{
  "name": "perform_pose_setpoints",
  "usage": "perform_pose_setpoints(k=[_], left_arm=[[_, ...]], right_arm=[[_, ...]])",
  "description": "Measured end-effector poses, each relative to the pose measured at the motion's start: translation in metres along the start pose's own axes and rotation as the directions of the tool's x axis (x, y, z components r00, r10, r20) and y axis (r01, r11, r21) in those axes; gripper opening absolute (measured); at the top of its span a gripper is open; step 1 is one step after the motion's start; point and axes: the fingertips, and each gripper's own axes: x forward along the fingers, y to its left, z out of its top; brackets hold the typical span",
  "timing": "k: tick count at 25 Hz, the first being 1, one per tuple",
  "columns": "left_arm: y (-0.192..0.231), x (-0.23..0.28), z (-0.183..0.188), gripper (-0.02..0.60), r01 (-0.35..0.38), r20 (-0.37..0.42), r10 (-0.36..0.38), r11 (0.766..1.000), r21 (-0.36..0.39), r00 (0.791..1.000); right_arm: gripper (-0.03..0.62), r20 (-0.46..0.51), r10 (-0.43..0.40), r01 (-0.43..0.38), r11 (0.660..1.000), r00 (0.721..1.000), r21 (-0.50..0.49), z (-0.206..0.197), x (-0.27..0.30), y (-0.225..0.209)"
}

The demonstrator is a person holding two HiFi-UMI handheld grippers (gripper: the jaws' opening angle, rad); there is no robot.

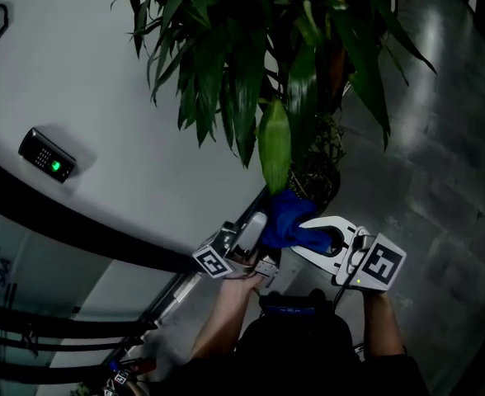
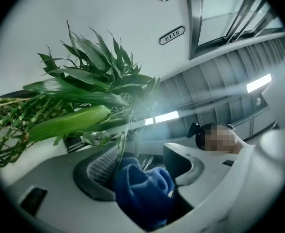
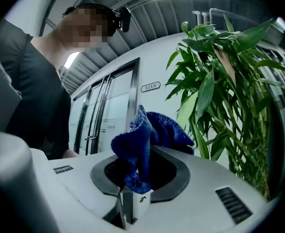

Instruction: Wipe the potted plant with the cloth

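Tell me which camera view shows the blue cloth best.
The right gripper view: the blue cloth stands sharp, large and central there. The left gripper view shows it hazy and low in the picture; the head view shows it small and dark.

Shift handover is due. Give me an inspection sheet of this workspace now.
Surface: glossy grey floor tiles.
Job's things: potted plant upright beside the wall; blue cloth bunched under its leaves.
Clutter: nothing seen.
Grippers: left gripper tongs wide apart, cloth between them; right gripper tongs shut on cloth.
Cables: possibly a thin dark lead under the right gripper.
Surroundings: white wall, keypad with green light, number plate, glass doors.
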Motion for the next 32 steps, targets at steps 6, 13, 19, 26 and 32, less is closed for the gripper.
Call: perform_pose_setpoints(k=[6, 13, 19, 26, 32], left_arm=[[0.013, -0.027, -0.006, 0.293, -0.130, 0.015, 0.130, 0.991, 0.022, 0.991], [0.011, -0.054, 0.006, 0.293, -0.163, 0.034, 0.161, 0.986, 0.035, 0.986], [0.002, -0.086, 0.031, 0.293, -0.141, 0.010, 0.141, 0.990, 0.018, 0.990], [-0.024, -0.129, 0.082, 0.291, -0.111, -0.024, 0.113, 0.992, 0.065, 0.993], [-0.029, -0.147, 0.100, 0.291, -0.057, -0.043, 0.058, 0.998, 0.007, 0.997]], right_arm=[[0.098, 0.161, -0.010, -0.013, 0.990, 0.987, 0.141, -0.002, -0.054, -0.009], [0.098, 0.229, -0.045, 0.016, 0.992, 0.972, 0.127, -0.002, -0.063, -0.006], [0.098, 0.117, -0.094, 0.082, 0.991, 0.989, 0.104, -0.022, -0.011, 0.019], [0.098, 0.020, -0.180, 0.179, 0.983, 0.984, 0.045, -0.026, 0.072, 0.047], [0.098, 0.021, -0.323, 0.323, 0.946, 0.946, 0.014, -0.021, 0.101, 0.054]])
